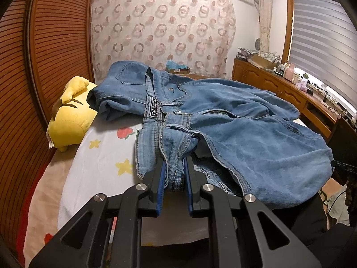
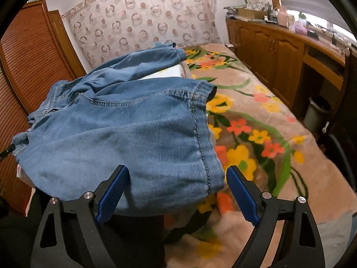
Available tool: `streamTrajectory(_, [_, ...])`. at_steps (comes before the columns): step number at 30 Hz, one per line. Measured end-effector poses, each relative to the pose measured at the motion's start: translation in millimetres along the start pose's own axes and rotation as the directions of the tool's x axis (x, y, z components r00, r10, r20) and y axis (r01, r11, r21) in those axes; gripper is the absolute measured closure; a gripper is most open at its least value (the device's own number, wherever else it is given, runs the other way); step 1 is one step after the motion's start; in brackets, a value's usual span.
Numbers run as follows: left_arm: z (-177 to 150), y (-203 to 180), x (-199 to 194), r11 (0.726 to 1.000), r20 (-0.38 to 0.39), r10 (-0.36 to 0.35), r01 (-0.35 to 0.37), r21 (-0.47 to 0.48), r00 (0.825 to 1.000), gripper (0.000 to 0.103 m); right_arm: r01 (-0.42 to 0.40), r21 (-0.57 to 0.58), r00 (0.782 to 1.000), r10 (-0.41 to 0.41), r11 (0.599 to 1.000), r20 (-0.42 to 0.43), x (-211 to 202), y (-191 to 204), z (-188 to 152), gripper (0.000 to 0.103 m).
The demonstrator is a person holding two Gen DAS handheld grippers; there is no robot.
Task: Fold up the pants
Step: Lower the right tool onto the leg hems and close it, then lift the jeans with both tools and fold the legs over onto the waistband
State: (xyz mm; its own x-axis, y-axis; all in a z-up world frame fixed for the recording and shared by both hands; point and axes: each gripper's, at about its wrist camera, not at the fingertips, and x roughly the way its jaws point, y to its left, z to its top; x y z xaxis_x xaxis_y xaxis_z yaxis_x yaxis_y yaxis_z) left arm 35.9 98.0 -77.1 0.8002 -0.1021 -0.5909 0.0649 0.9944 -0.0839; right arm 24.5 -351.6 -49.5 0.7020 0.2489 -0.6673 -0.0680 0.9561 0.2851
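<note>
Blue jeans (image 1: 234,116) lie crumpled on the bed, waistband toward me, legs running off to the right. My left gripper (image 1: 175,167) is shut on the jeans' waistband, denim bunched between its blue pads. In the right wrist view the jeans (image 2: 125,129) spread over the bed's near edge. My right gripper (image 2: 177,176) is open, its blue fingers (image 2: 242,195) straddling the near fold of a pant leg without pinching it.
A yellow plush toy (image 1: 71,111) lies at the bed's left end by the slatted wooden door (image 1: 33,67). A floral blanket (image 2: 256,129) covers the bed. A wooden cabinet (image 2: 279,51) lines the right wall, with a bin (image 2: 316,114) below.
</note>
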Motion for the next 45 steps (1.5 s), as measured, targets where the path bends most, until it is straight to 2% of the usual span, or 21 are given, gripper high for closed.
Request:
streamTrajectory(2, [-0.2,-0.4,1.1,1.0,-0.002,0.001,-0.001,-0.001,1.0,0.086,-0.014,0.008,1.0,0.014,1.0,-0.005,-1.5,-2.6,-0.5,0.023])
streamTrajectory(4, [-0.4,-0.6,1.5,1.0,-0.002,0.002,-0.002,-0.001,1.0,0.086,-0.016,0.011,1.0,0.016,1.0,-0.011,-5.2,-5.9,-0.9,0.039])
streamTrajectory(5, [-0.3,-0.6,1.3,1.0,-0.001,0.003,-0.003,-0.001,1.0,0.086,-0.011,0.009,1.0,0.011,1.0,-0.016,-7.7,-7.4,-0.4,0.054])
streamTrajectory(7, [1.5,-1.2,-0.2,1.0,0.012,0.001,-0.001,-0.002,1.0,0.086,-0.004,0.005,1.0,0.004,1.0,-0.017,-10.1,-7.1,0.5,0.07])
streamTrajectory(9, [5.4,-4.3,-2.9,1.0,0.027,-0.003,0.003,0.01,1.0,0.086,-0.016,-0.015,1.0,0.016,1.0,-0.015,-16.3,-6.1,1.2,0.096])
streamTrajectory(11, [10.6,-8.2,-5.5,1.0,0.044,-0.01,0.009,0.017,0.999,0.086,0.008,-0.03,1.0,-0.009,1.0,-0.003,-22.9,-6.1,5.6,0.099])
streamTrajectory(14, [20.2,-14.1,-10.6,0.999,0.076,-0.023,0.02,0.029,0.997,0.086,0.003,-0.031,1.0,-0.002,1.0,0.031,-36.1,-6.5,14.8,0.101])
streamTrajectory(20, [35.1,-24.7,-18.2,0.998,0.122,-0.049,0.043,0.047,0.991,0.086,0.022,-0.078,0.998,-0.017,0.997,0.06,-55.2,-1.2,20.6,0.102])
streamTrajectory(26, [54.3,-28.5,-20.0,0.997,0.16,-0.043,0.032,0.069,0.986,0.087,0.021,-0.091,0.994,-0.011,0.996,0.11,-62.5,8.5,22.9,0.102])
streamTrajectory(36, [106.6,-19.6,-13.4,0.997,0.234,-0.014,-0.005,0.082,0.972,0.087,0.073,-0.221,0.976,-0.024,0.973,0.217,-65.8,40.3,85.9,0.102])
streamTrajectory(45, [140.3,-9.4,13.6,0.997,0.234,0.003,-0.02,0.069,0.972,0.087,0.096,-0.255,0.965,-0.027,0.962,0.262,-26.3,54.4,132.3,0.102])
